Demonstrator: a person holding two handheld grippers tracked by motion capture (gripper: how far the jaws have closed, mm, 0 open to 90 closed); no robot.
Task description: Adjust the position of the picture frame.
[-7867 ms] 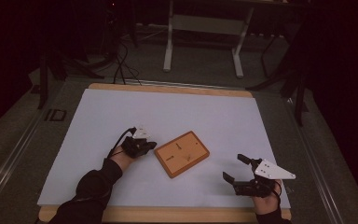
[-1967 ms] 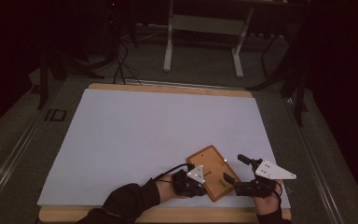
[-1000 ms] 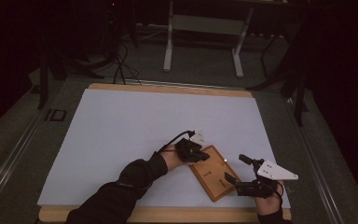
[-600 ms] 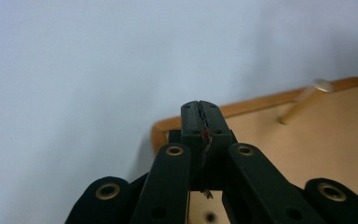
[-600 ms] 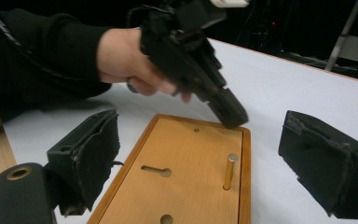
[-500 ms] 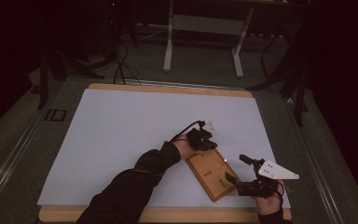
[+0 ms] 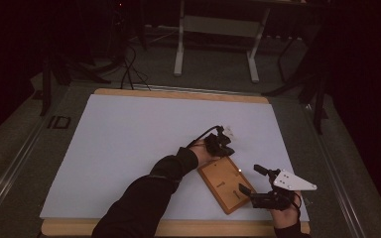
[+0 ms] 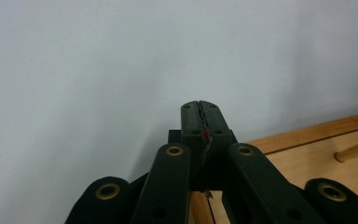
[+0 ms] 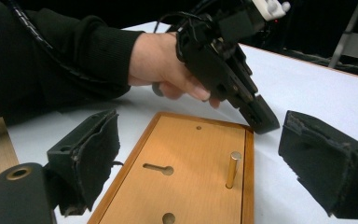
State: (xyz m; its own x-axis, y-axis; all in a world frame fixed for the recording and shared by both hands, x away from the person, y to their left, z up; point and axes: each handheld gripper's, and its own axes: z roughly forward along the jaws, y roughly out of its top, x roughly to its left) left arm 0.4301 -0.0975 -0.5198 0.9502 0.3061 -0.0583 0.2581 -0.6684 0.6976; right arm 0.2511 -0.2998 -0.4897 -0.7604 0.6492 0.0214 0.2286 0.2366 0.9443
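**Wooden board between two grippers**

Dark floor and metal stands surround the table [image 7: 129,96], which carries a pale sheet with a wooden rim showing at the far and near edges. On the sheet, toward the near right part, lies a wooden board [image 7: 222,182], flat and turned at an angle. It has a raised border, a keyhole slot, a small round hole and one short metal peg [image 9: 234,169] standing upright.

We see the left gripper [image 7: 222,145] at the far corner of the board, its jaws clenched together with nothing between them; the tip is at the board's edge, touching or nearly so. The right gripper [image 7: 246,181] is at the near right side, its jaws released wide, one on each side of the board in its own view, holding nothing.

We judge the board to be stiff, light and rather smooth, so it may slide on the sheet when pushed. The raised border seems the best place to grasp.

Much open sheet is to the left and far side. The near and right edges are close.
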